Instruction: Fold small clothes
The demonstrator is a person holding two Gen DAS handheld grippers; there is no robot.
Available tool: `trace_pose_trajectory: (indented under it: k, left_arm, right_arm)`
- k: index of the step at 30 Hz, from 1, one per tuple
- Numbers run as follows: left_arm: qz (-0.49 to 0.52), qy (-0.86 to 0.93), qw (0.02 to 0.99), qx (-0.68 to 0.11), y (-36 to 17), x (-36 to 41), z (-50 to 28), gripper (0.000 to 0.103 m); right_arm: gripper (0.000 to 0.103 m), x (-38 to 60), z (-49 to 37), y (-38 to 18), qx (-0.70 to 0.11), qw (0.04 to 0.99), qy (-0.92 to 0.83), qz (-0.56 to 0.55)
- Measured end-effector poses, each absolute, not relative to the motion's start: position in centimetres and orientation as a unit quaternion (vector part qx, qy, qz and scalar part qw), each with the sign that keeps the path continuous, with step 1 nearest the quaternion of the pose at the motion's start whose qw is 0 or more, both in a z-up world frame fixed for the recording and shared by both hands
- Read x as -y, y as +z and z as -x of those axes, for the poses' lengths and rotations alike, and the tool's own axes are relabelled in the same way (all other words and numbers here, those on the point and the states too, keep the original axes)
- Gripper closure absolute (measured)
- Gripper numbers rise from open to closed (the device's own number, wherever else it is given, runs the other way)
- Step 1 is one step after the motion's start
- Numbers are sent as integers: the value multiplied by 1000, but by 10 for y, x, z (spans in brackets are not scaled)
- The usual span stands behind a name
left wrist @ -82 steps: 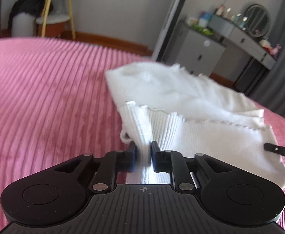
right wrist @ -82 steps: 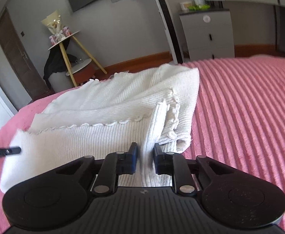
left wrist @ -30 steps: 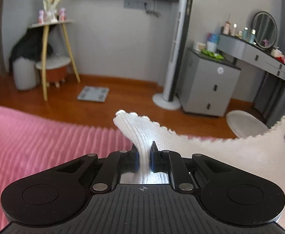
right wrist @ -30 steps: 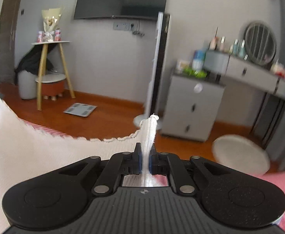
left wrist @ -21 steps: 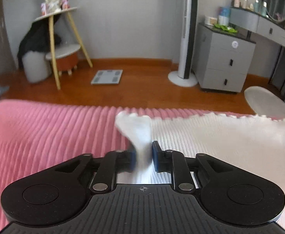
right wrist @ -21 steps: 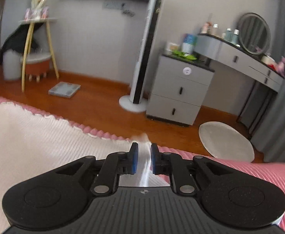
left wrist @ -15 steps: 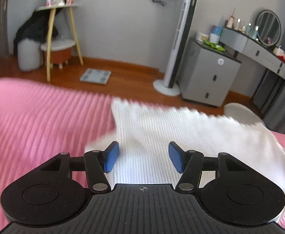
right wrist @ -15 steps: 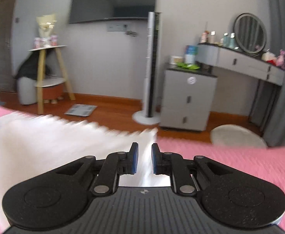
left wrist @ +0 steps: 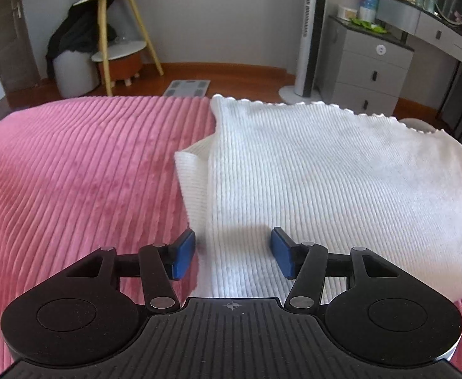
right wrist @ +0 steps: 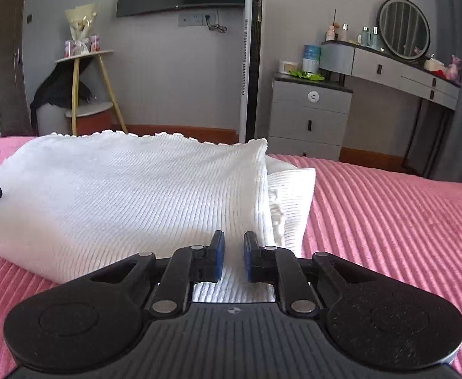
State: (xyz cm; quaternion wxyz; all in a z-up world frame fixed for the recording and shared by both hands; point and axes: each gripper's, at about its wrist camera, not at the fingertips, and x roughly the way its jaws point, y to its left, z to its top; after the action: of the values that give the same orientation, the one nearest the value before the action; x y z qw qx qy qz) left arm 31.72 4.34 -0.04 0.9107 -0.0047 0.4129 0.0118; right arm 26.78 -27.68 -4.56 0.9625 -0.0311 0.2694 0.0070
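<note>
Left gripper point(left wrist: 233, 254) hangs low over the near edge of the white top point(left wrist: 325, 183), its blue-padded fingers point(left wrist: 183, 254) spread wide apart and holding nothing. Right gripper point(right wrist: 230, 259) sits at the other near corner of the same top point(right wrist: 120, 195), its blue pads point(right wrist: 217, 254) parted by a narrow gap over the cloth, with nothing pinched between them.

Folded over on itself, the top lies flat on the pink bedspread point(left wrist: 73, 173), a soft plush cover with raised cords running across it. Its knit is fine and ribbed, and the far hem ends in a small scalloped trim. At each side a lower layer pokes out from under the upper one as a squarish flap.

Both near edges of the garment pass under the black gripper bodies and are hidden there. In the right wrist view a dark tip of the left gripper shows at the left edge, mostly cut off. Beyond the bed stand a grey drawer unit point(right wrist: 310, 117) and a slim tower fan point(right wrist: 251, 66).
</note>
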Motion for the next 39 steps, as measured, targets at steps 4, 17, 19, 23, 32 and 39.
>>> trace_pose_trajectory:
  k: [4, 17, 19, 23, 32, 39]
  left_arm:
    - [-8, 8, 911, -411, -1, -41, -313, 48]
    - [75, 13, 912, -403, -3, -90, -303, 35]
    - [96, 13, 912, -399, -3, -101, -296, 34]
    - [120, 10, 912, -391, -2, -110, -287, 34]
    - [128, 92, 899, -409, -14, -129, -294, 49]
    - [272, -32, 875, -399, -15, -137, -295, 32]
  right_arm:
    - [92, 281, -260, -41, -263, 964, -4, 28]
    - [99, 287, -260, -46, -266, 961, -70, 28]
    - [97, 282, -255, -45, -263, 959, -100, 39]
    - [97, 280, -243, -39, -254, 961, -105, 11]
    - [96, 254, -234, -26, -248, 968, -18, -41]
    - [93, 232, -236, -28, -262, 959, 35, -106]
